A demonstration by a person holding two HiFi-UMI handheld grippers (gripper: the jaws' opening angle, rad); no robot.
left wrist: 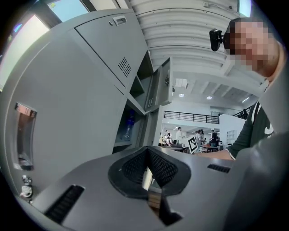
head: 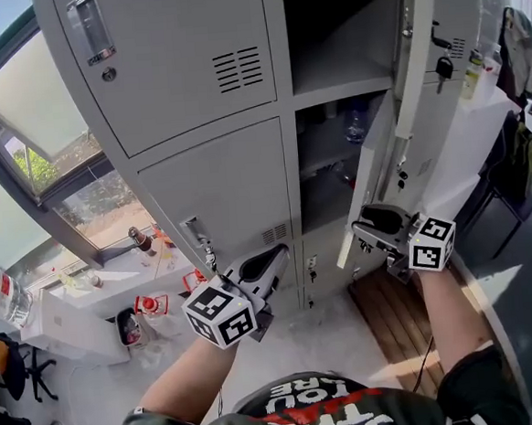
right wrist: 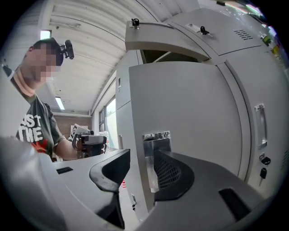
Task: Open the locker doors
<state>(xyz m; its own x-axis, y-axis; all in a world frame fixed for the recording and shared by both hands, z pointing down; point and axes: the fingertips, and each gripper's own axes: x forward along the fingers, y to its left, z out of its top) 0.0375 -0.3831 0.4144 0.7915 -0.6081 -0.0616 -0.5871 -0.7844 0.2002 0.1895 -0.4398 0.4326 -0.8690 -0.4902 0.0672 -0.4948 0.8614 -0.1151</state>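
The grey locker bank [head: 286, 114] fills the head view. Its upper left door [head: 171, 59] and middle left door [head: 223, 187] are closed; the upper right door [head: 419, 57] and middle right door [head: 372, 166] stand open. My right gripper [head: 370, 224] [right wrist: 140, 158] straddles the free edge of the middle right door [right wrist: 180, 113] at its metal handle plate [right wrist: 151, 153]. One pad lies by the plate, and a gap shows beside the other. My left gripper [head: 272, 260] [left wrist: 148, 173] hangs below the middle left door's handle [head: 197, 233], apart from it, jaws nearly together and empty.
A water bottle [head: 355, 122] stands on a shelf inside the open compartment. Keys hang in locks [head: 312, 268] on the bottom row. Wooden boards [head: 393, 307] lie on the floor at the right. The window sill [head: 115, 274] at left carries bottles and red items; a chair [head: 510, 169] stands right.
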